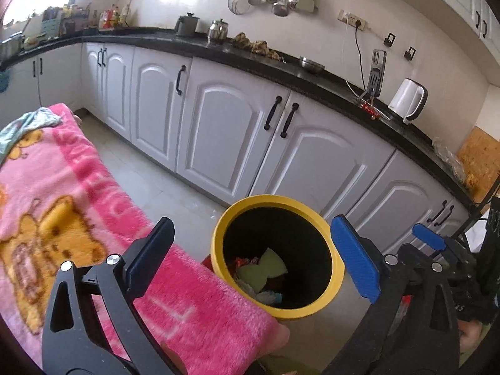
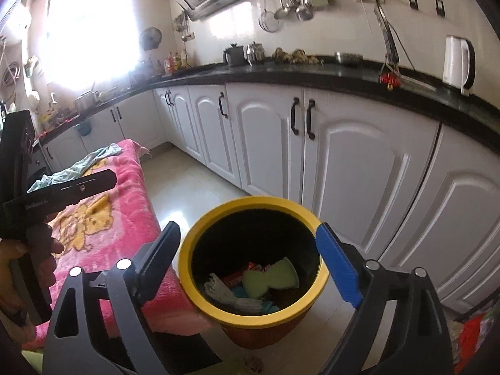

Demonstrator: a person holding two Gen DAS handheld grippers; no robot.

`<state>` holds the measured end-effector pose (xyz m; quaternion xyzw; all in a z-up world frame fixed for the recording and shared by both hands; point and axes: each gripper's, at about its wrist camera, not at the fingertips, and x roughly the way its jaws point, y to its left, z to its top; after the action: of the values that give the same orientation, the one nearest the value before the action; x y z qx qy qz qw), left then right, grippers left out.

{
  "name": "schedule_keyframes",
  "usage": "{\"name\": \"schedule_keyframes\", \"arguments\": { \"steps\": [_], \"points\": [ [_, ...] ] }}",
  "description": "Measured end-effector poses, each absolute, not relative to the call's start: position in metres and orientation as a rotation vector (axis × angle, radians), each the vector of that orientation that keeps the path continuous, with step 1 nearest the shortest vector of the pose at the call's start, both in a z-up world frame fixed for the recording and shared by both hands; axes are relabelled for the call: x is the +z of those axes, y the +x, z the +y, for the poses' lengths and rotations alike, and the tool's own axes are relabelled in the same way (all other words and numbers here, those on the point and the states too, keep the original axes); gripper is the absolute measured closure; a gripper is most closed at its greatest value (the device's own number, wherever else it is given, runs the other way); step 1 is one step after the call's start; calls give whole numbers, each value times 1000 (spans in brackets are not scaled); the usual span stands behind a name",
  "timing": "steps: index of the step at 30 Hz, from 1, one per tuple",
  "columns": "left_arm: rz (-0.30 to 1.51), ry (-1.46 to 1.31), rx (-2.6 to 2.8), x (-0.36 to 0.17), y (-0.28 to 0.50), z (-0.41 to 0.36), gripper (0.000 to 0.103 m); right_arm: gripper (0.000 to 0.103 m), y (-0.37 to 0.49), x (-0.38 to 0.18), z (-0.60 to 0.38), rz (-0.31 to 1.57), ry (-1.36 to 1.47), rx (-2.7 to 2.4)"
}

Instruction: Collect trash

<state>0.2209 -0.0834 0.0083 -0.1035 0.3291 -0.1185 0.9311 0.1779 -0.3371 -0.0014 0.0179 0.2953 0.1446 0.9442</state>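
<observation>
A yellow-rimmed bin point(image 1: 218, 237) point(image 2: 187, 243) stands on the floor against the edge of a pink blanket. Inside lie a pale green sponge-like piece point(image 1: 265, 270) point(image 2: 270, 276), a red wrapper point(image 2: 236, 278) and crumpled white paper point(image 2: 220, 287). My left gripper point(image 1: 253, 259) hangs open above the bin with nothing between its fingers. My right gripper point(image 2: 250, 262) is also open and empty over the bin's mouth. In the left wrist view a blue finger point(image 1: 428, 236) of the right tool shows at the right. In the right wrist view a black finger point(image 2: 90, 182) of the left tool shows, held by a hand point(image 2: 28, 250).
The pink blanket point(image 1: 78, 187) point(image 2: 122, 212) with yellow bears covers a low surface on the left, a greenish cloth point(image 2: 78, 168) at its far end. White cabinets point(image 1: 218, 131) under a black counter point(image 2: 312, 75) run behind the bin. A white kettle point(image 1: 407, 100) and bags point(image 2: 472, 328) are at the right.
</observation>
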Motion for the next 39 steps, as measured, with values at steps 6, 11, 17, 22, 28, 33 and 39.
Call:
{"name": "schedule_keyframes", "arguments": {
  "steps": [6,11,17,22,28,33,39],
  "points": [
    [634,-192,-209,19,184,-70,11,10,150,10,-329,561,50,298],
    [613,-189,-173,23,158,-57,11,6,132,12,-323,555,47,305],
    [612,-178,-133,22,129,-44,11,6,112,11,-309,554,23,325],
    [612,-175,-105,18,110,-39,11,6,96,10,-300,539,35,335],
    [561,-145,-63,11,84,-38,11,6,69,10,-294,474,40,328],
    [513,-141,-53,4,69,-39,11,6,45,6,-290,386,11,305],
    [435,-136,-33,2,54,-39,11,6,19,-3,-289,261,3,270]
  ]
}}
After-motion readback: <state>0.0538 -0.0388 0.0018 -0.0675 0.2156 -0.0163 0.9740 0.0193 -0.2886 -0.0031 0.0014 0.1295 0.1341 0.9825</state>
